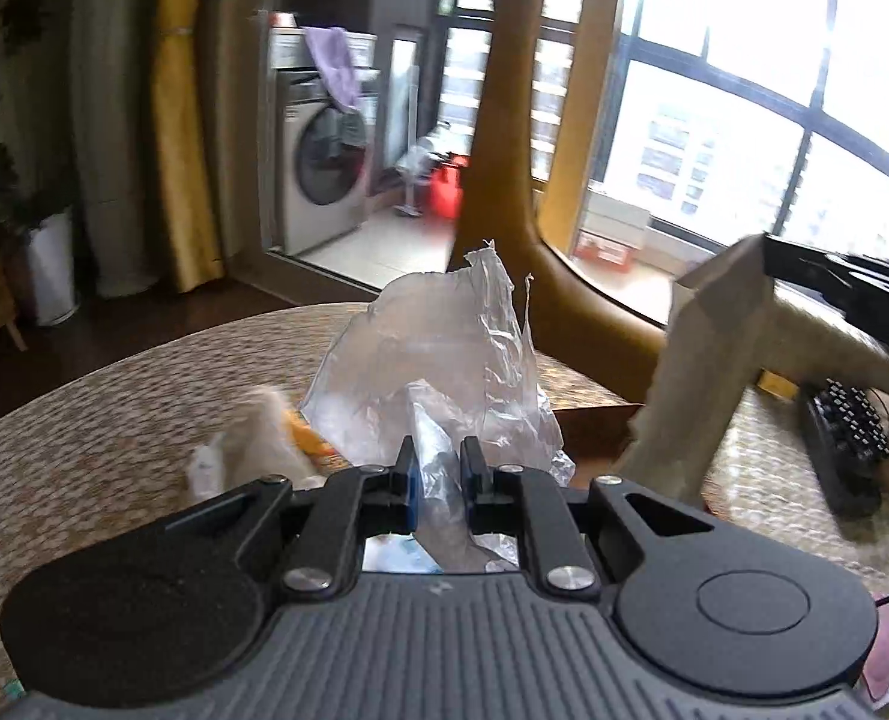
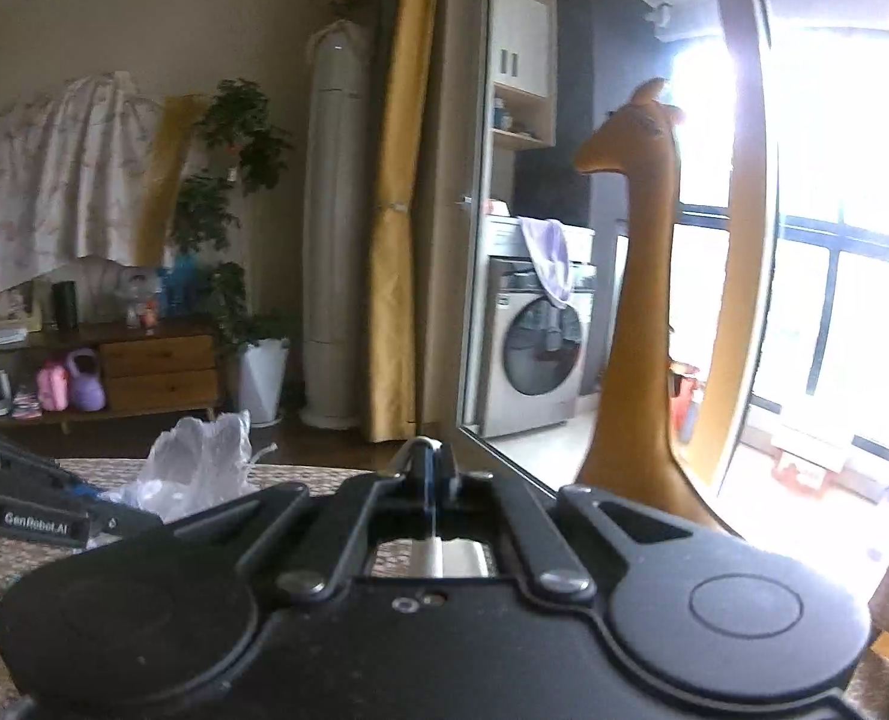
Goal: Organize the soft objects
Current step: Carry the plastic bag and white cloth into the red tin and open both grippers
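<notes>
The clear plastic bag (image 1: 444, 372), light, limp and slippery, is pinched by the nearly closed left gripper (image 1: 438, 474) above the table (image 1: 84, 420); bunched folds are best gripped. The fully closed right gripper (image 2: 435, 468) clamps a beige paper bag (image 1: 708, 372).

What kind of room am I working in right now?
Most likely a home living room opening onto a laundry balcony: a washing machine behind the glass door, a wooden sideboard with potted plants, and a round woven-topped table.

The only readable text is "GenRobot.AI", in pale letters on the side of the black left tool (image 2: 54, 507) at the left edge of the right wrist view.
</notes>
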